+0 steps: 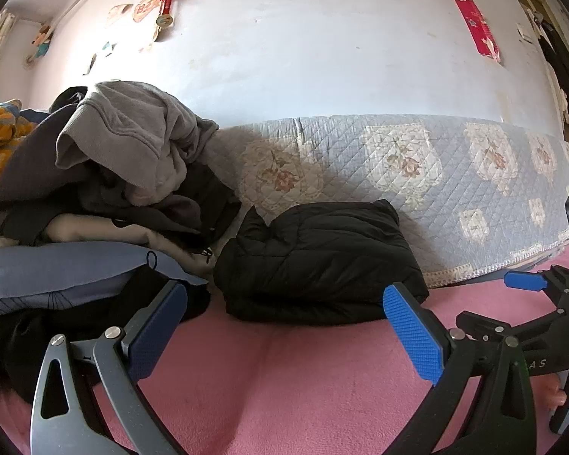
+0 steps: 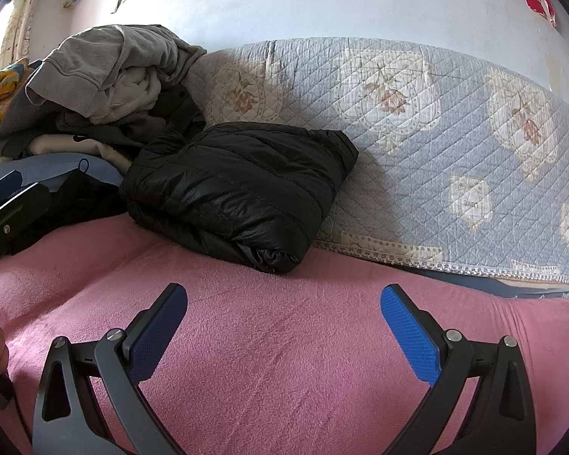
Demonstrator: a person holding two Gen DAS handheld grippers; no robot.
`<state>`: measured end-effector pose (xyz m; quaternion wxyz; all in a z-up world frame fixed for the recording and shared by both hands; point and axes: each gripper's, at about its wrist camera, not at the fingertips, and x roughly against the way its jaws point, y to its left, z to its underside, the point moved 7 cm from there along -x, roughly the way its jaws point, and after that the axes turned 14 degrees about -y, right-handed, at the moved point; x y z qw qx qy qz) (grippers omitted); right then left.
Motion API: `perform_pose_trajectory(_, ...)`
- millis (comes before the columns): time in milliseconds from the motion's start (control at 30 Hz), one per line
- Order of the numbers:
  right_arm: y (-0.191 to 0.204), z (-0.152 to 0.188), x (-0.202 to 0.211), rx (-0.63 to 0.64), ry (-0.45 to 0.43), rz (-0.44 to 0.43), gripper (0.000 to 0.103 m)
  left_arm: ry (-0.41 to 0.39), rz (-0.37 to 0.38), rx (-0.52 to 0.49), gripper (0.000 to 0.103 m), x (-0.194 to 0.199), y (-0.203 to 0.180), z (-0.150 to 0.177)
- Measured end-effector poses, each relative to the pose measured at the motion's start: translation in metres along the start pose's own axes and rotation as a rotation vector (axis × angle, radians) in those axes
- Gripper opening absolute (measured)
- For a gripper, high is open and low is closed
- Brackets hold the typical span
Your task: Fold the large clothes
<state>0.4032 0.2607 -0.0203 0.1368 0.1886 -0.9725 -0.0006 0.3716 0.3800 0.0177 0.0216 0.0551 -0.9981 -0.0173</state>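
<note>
One folded black jacket (image 2: 239, 185); perhaps four garments piled (image 1: 125, 159); both hand-held grippers (image 1: 284, 326) (image 2: 284, 326) spread, empty.

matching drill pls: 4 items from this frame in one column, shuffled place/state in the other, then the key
1. black puffer jacket
2. grey sweatshirt
3. quilted floral cover
4. left gripper

a. draped on top of the clothes heap
b. open, holding nothing, over the pink blanket
c. folded, lying on the pink blanket
d. runs along the wall behind the jacket

Pairs: 1-c, 2-a, 3-d, 4-b
</note>
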Motion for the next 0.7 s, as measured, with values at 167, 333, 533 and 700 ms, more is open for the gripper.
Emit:
perform_pose_trajectory(167,0.0003,-0.0002,0.0000,-0.001,0.001,0.000,0.103,0.001,0.001,0.001,0.103,-0.0002,0.0001,0.0003)
perform_pose_trajectory(333,0.0003,-0.0002,-0.0001,-0.002,0.002,-0.001,0.103,-0.011,-0.002,-0.011,0.103,0.0007,-0.0024,-0.0009)
perform_pose_trajectory(533,0.0003,0.0010,-0.0001,-0.006,0.005,-0.005,0.103,0.023,0.001,0.007,0.103,-0.0023,-0.0007,0.0036)
perform_pose_trajectory(700,0.0006,0.0006,-0.0004,-0.006,0.004,-0.004,0.103,0.022,-0.004,0.016,0.103,0.0002,0.0013,0.0038)
